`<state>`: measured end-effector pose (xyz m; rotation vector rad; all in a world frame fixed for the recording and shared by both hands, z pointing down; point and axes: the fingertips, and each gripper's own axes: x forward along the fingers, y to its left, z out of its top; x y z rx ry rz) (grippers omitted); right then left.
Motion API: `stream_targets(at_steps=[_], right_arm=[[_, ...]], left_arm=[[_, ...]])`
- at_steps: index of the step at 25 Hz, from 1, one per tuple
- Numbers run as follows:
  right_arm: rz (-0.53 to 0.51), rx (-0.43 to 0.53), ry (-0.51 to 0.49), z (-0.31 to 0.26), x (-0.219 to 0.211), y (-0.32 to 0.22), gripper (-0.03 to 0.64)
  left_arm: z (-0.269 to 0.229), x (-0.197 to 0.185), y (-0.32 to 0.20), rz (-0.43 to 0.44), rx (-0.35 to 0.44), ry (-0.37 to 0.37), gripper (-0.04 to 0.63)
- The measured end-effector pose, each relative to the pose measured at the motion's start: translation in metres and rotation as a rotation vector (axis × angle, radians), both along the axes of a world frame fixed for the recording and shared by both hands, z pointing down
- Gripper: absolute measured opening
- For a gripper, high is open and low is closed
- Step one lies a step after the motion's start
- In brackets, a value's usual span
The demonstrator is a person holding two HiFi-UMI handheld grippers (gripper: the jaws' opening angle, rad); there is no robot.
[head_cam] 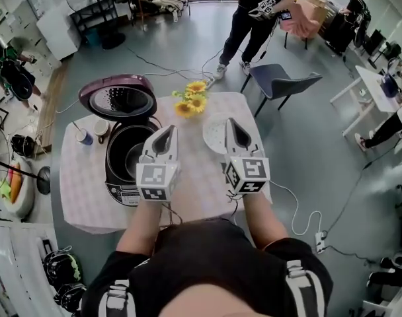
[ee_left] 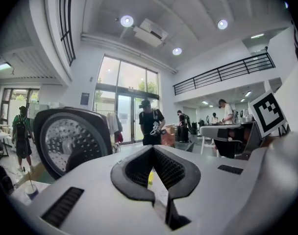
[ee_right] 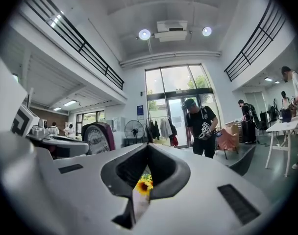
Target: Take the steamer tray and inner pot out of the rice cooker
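**Inner pot** [head_cam: 129,156]: sits in the open cooker [head_cam: 119,189] on the left part of the table [head_cam: 82,197], with the lid [head_cam: 118,98] raised.
- Judged to be rigid, dark-coated metal, smooth and moderately heavy.
- The thin rim looks like the only hold. It is best pinched at opposite sides, one gripper each, and lifted straight up.

**Pale round dish** [head_cam: 213,136]: lies right of the sunflowers [head_cam: 191,101]. It may be the steamer tray, already out, but this cannot be confirmed. If so, it is probably light and stiff.

**Left gripper** [head_cam: 166,129]: jaws together, nothing between them.

**Right gripper** [head_cam: 233,123]: likewise closed and empty.

**Pose:** both are held level, side by side above the table, pointing far and touching nothing.
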<state>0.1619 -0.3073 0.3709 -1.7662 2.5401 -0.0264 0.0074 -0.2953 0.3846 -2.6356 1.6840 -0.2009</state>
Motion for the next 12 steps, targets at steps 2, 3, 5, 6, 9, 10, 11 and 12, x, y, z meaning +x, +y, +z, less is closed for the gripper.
stream_targets(at_steps=[2, 3, 5, 6, 9, 10, 11, 12], right_arm=[[-0.017, 0.009, 0.0, -0.006, -0.02, 0.006, 0.0], [-0.026, 0.011, 0.001, -0.008, -0.031, 0.009, 0.0], [-0.044, 0.007, 0.006, -0.008, -0.053, 0.015, 0.0], [-0.051, 0.004, 0.008, -0.007, -0.063, 0.018, 0.0], [-0.068, -0.006, 0.009, -0.005, -0.094, 0.027, 0.0], [-0.071, -0.009, 0.008, -0.004, -0.104, 0.03, 0.0], [-0.074, -0.013, 0.007, -0.003, -0.114, 0.032, 0.0], [-0.076, -0.017, 0.005, -0.001, -0.125, 0.034, 0.0]], left_arm=[[-0.002, -0.021, 0.006, -0.021, -0.002, -0.011, 0.003], [-0.001, -0.031, 0.008, -0.031, -0.005, -0.017, 0.003], [0.001, -0.051, 0.014, -0.044, -0.012, -0.022, 0.003], [0.001, -0.06, 0.017, -0.049, -0.014, -0.021, 0.003], [0.0, -0.09, 0.029, -0.063, -0.017, -0.015, 0.003], [0.0, -0.101, 0.032, -0.069, -0.018, -0.016, 0.003], [0.001, -0.112, 0.035, -0.073, -0.019, -0.017, 0.003], [0.002, -0.122, 0.038, -0.076, -0.021, -0.02, 0.003]])
